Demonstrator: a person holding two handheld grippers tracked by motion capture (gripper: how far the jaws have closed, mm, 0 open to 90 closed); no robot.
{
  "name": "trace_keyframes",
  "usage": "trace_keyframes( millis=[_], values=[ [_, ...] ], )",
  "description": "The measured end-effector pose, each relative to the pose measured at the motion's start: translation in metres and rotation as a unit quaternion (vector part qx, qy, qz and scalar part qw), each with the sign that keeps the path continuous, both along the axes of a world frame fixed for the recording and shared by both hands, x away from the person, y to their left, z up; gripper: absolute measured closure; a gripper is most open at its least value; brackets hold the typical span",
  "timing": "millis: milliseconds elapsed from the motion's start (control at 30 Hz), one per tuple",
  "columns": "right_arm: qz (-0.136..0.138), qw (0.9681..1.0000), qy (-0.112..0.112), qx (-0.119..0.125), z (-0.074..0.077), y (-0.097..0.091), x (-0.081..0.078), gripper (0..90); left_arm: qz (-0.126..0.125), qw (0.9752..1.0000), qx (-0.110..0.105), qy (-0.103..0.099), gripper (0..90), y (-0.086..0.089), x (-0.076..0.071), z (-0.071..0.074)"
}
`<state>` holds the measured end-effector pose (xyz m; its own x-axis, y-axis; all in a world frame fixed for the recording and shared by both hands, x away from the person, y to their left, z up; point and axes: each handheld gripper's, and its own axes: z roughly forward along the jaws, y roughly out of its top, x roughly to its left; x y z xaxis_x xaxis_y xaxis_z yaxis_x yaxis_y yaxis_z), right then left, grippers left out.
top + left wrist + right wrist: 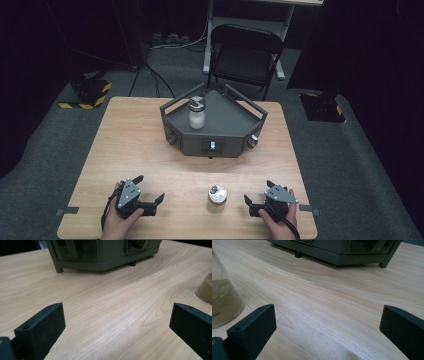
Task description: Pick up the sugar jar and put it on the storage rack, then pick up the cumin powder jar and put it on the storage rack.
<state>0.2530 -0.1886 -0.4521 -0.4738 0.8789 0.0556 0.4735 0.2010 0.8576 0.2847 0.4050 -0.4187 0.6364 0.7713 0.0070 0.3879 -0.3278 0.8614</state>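
Resting low at the near edge of the light wooden desk [125, 150], the left gripper [149, 193] and the right gripper [258, 196] each sit in a hand in the high view, both with jaws spread wide and holding nothing. A small clear glass jar with a shiny metal lid [217, 198] stands upright on the desk between the two sets of jaws, nearer the right ones and touching neither. Well ahead of both stands a dark grey angular tray with raised rails [239, 120], and on it a second clear jar with a grey lid [196, 114].

Seen from the left gripper view, the left gripper [116, 320] has its black jaws far apart with bare desk between them; the jar, with brownish powder in it, peeks in just beyond the right jaw [205, 290], and the tray sits ahead.

From the right gripper view, the right gripper [327, 320] is equally wide open and empty; the jar [224, 297] stands just beyond the left jaw, apart from it.
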Motion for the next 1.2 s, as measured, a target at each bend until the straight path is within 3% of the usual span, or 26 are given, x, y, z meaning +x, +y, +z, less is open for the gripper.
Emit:
trace_keyframes(
  millis=[33, 267, 600, 700, 933, 1100, 1200],
  values=[
    [-0.001, 1.0, 0.0, -0.001, 0.0, 0.001, 0.0, 0.7, 0.0, 1.0, 0.004, 0.008, 0.6, -0.002, 0.001, 0.0],
    [0.007, 0.9999, 0.003, -0.007, 0.001, 0.001, 0.002, 0.8, -0.014, 0.9996, 0.022, -0.009, 0.7, -0.005, -0.004, 0.0],
    [-0.003, 0.9999, 0.001, -0.01, 0.002, 0.005, -0.002, 0.8, -0.009, 0.9999, 0.004, -0.008, 0.7, 0.001, -0.008, -0.002],
    [-0.004, 0.9999, 0.002, -0.011, 0.002, 0.006, -0.002, 0.8, -0.007, 0.9999, -0.013, -0.003, 0.7, 0.003, -0.009, -0.004],
    [-0.006, 0.9999, -0.002, -0.012, 0.001, 0.007, -0.004, 0.8, -0.009, 0.9998, -0.009, -0.013, 0.7, 0.002, -0.013, -0.004],
    [-0.009, 0.9998, -0.002, -0.016, 0.002, 0.009, -0.004, 0.8, -0.009, 0.9998, -0.02, -0.003, 0.6, 0.007, -0.01, -0.004],
    [-0.011, 0.9999, -0.004, -0.009, 0.001, 0.006, -0.006, 0.8, -0.009, 0.9998, -0.015, -0.005, 0.6, 0.008, -0.011, -0.004]
  ],
)
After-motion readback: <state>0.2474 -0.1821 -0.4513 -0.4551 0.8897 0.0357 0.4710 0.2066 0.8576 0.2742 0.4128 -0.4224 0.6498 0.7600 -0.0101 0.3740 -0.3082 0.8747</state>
